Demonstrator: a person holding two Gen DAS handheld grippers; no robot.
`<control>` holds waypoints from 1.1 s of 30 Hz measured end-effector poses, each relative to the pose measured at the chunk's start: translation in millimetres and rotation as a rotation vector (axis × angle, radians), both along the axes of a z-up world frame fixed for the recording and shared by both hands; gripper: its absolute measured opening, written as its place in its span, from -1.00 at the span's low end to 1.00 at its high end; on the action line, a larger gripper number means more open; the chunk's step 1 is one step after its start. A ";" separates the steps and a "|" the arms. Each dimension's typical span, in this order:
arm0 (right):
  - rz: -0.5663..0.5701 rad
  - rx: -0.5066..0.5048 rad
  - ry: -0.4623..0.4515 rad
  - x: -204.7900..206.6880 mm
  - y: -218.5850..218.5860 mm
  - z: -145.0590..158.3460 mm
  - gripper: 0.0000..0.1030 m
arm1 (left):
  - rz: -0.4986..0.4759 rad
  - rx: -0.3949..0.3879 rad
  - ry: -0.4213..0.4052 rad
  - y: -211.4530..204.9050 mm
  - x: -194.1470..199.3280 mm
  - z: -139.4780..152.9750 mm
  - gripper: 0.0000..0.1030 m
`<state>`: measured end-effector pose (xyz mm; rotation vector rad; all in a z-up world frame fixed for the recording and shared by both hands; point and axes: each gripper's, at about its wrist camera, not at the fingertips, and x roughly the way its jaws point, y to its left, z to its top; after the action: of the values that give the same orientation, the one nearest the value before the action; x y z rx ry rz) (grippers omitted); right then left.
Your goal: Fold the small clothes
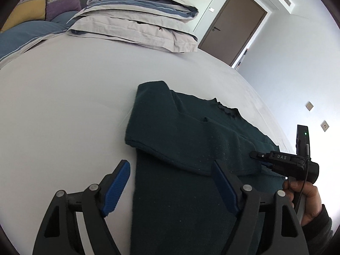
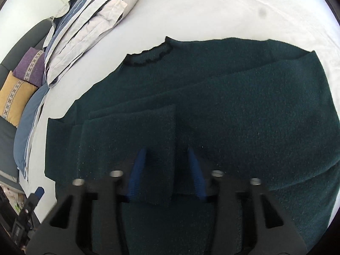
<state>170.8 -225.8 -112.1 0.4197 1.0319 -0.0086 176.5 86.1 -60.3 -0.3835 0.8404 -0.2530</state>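
right wrist: sweater point(image 2: 212, 106) neckline points away, upper-left.

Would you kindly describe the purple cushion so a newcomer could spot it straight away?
Start at the white bed and follow it to the stack of grey and blue pillows at its head. Just beyond them, two cushions lean together; the purple cushion is nearer the pillows, and its colour sets it apart from the yellow cushion, which has the same cross-patterned band.

left tongs point(image 1: 172, 188): jaws wide apart | right tongs point(image 2: 166, 172): jaws partly apart, nothing pinched
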 end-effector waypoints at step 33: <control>0.008 -0.092 -0.070 7.4 -64.8 -0.8 -0.89 | 0.053 0.128 0.169 -0.4 177.8 -40.8 -0.15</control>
<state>178.2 -290.6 -112.9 0.3300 0.9599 -0.0340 354.3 85.7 -101.2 -0.3102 1.0052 -0.1175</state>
